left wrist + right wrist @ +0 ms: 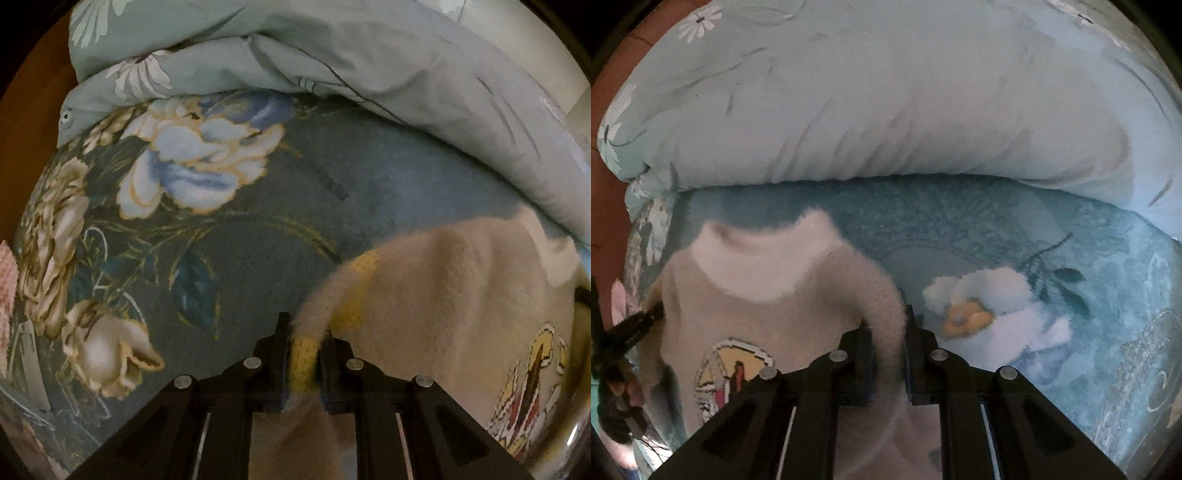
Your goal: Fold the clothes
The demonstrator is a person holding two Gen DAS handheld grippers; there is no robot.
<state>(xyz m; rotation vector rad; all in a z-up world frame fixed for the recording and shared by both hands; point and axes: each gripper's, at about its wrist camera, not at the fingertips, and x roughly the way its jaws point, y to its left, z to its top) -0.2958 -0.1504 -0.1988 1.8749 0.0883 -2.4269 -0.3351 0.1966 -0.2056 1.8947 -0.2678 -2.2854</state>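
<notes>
I see a fuzzy cream sweater (768, 295) lying across the lower left and centre of the right wrist frame, its pale ribbed collar toward the upper left, a stitched patch (735, 373) with yellow and red low on its chest; my right gripper (888, 350) at lower centre is clamped on a soft fold of the sweater's shoulder or sleeve edge, the nap bulging up between the blue-padded fingers; in the left wrist frame the same sweater (443, 288) fills the lower right, and my left gripper (304, 354) at lower centre pinches a fold where yellow mesh-like knit shows; beneath lies a plush blue bedspread (236, 221) printed with large flowers; a smooth, puffy pale green quilt (886, 99) with daisies is bunched across the top of both frames.
</notes>
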